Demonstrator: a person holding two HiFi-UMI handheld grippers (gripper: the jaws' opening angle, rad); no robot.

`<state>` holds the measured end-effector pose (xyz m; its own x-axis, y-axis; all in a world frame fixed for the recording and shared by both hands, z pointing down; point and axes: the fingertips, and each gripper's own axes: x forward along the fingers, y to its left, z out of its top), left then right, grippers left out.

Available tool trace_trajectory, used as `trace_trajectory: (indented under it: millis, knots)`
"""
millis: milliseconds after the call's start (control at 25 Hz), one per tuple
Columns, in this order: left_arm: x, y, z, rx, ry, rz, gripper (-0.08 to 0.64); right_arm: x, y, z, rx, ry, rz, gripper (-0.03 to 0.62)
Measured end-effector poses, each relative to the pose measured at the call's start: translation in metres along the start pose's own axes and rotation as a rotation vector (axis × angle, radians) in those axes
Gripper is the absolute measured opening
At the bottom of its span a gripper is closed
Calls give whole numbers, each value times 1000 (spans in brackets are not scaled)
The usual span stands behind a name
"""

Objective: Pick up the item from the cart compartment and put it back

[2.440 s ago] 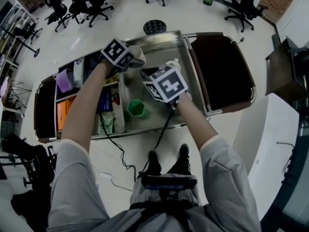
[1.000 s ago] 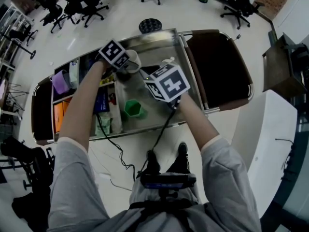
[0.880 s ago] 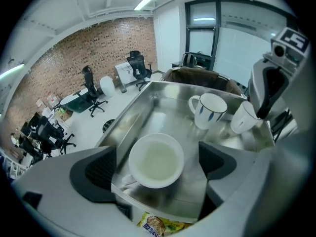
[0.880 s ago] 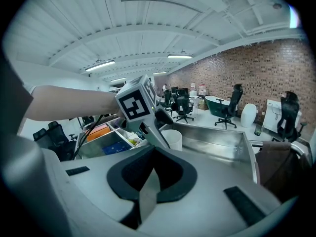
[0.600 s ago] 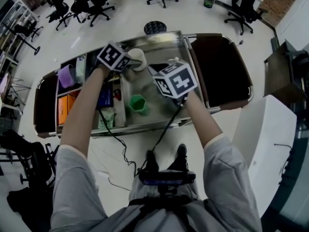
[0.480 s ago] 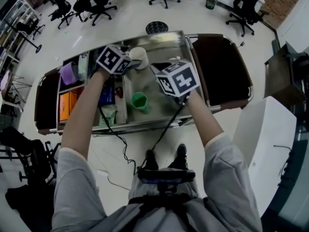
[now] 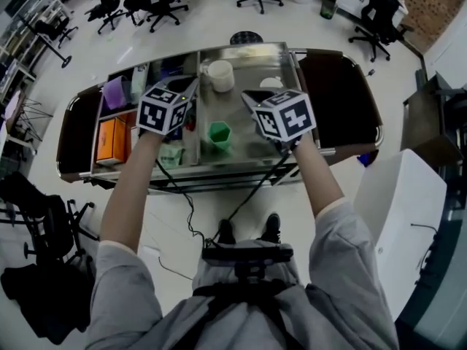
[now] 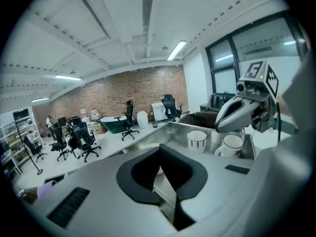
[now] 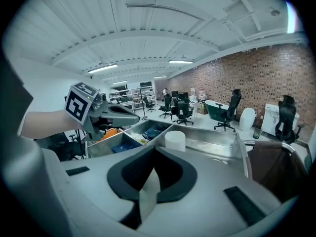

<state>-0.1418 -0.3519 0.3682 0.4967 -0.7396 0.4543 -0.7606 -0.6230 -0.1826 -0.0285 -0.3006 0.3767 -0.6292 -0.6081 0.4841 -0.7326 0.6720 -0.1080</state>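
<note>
A white mug (image 7: 220,75) stands upright at the far side of the cart's steel tray (image 7: 252,53), free of both grippers. My left gripper (image 7: 191,87) hangs raised to its left, over the divider. Its jaws have just been closing and are shut with nothing between them (image 8: 161,152). The left gripper view has two white mugs (image 8: 196,139) in the tray beyond. My right gripper (image 7: 252,98) hovers over the tray's right half, jaws together and empty (image 9: 154,153). A green cup (image 7: 218,135) sits in the tray between the two hands.
Left of the tray, the cart's compartments hold an orange box (image 7: 113,138), a purple item (image 7: 114,92) and other packets. Dark brown end panels (image 7: 339,93) flank the cart. Office chairs (image 7: 157,2) stand on the floor beyond; a white counter (image 7: 398,217) is at right.
The left gripper was at the white mug in the tray; it has let go and pulled back toward me and upward. The mug stays standing in the tray. The right gripper shifted slightly.
</note>
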Motion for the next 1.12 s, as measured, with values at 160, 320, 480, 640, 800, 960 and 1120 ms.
trace_trajectory:
  millis: [160,320,480,640,800,960,1120]
  knots:
    - [-34,-9,-6,-102,-78,33,2,-15,12,-8,5,-20,12,9]
    - [-65,-24,-13,-164,-139,66,2,-35,23,-19,6,-45,18,9]
    - [-94,-39,-23,-198,-184,109,2,-58,28,-34,24,-75,0,9]
    - [-119,-51,-43,-250,-202,138,2,-79,32,-55,50,-96,-19,9]
    - [-138,-64,-68,-301,-198,148,2,-98,34,-76,94,-119,-29,9]
    - [-154,-77,-93,-322,-176,160,2,-114,44,-93,132,-152,-36,9]
    - [-165,-86,-113,-362,-165,166,2,-123,52,-110,164,-171,-53,9]
